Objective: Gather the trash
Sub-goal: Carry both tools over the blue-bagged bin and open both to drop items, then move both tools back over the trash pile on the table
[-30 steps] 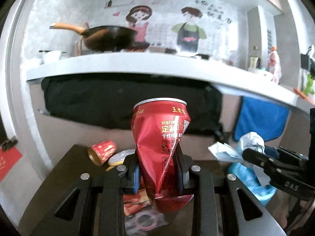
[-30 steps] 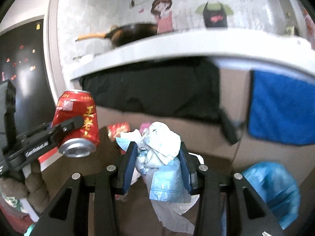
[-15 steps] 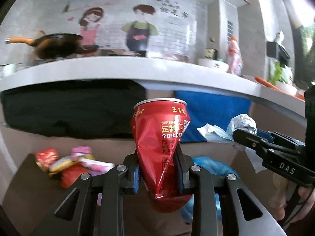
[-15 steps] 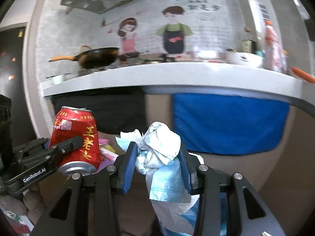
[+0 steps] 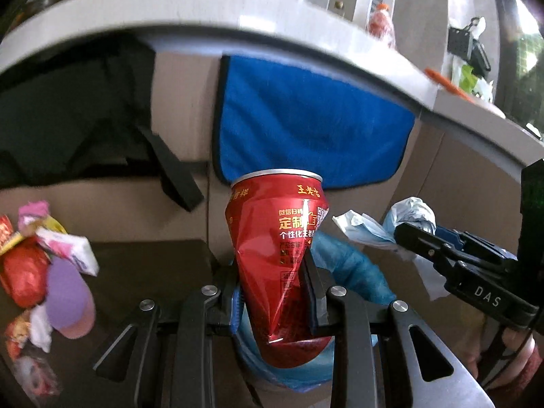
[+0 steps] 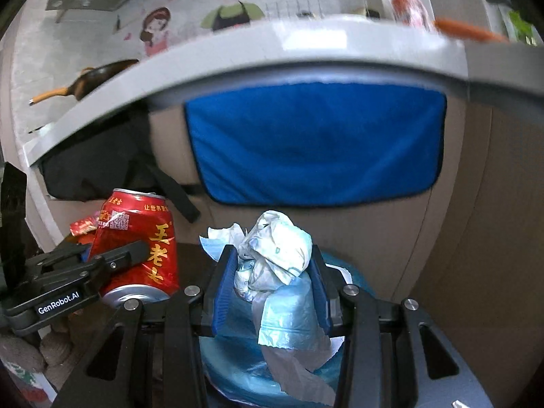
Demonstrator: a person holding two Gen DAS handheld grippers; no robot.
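My left gripper (image 5: 275, 292) is shut on a crushed red drink can (image 5: 277, 238), held upright; the same can (image 6: 139, 241) shows at the left of the right wrist view, with the left gripper (image 6: 112, 261) clamped across it. My right gripper (image 6: 272, 285) is shut on a crumpled wad of white and pale blue paper and plastic (image 6: 275, 265), also seen at the right of the left wrist view as the wad (image 5: 387, 224). Both hang over a bin lined with a blue bag (image 6: 238, 360), whose bag (image 5: 350, 265) lies below and behind the can.
Several snack wrappers (image 5: 44, 265) lie on a dark low table (image 5: 142, 265) at the left. A blue cloth (image 6: 316, 142) and a black bag (image 5: 68, 119) hang from the grey counter (image 6: 306, 44) ahead. A wok (image 6: 98, 74) sits on the counter.
Both grippers swung right and slightly down with their loads, away from the wrappers and black bag, until the blue cloth and the blue-lined bin came in front of and beneath them.
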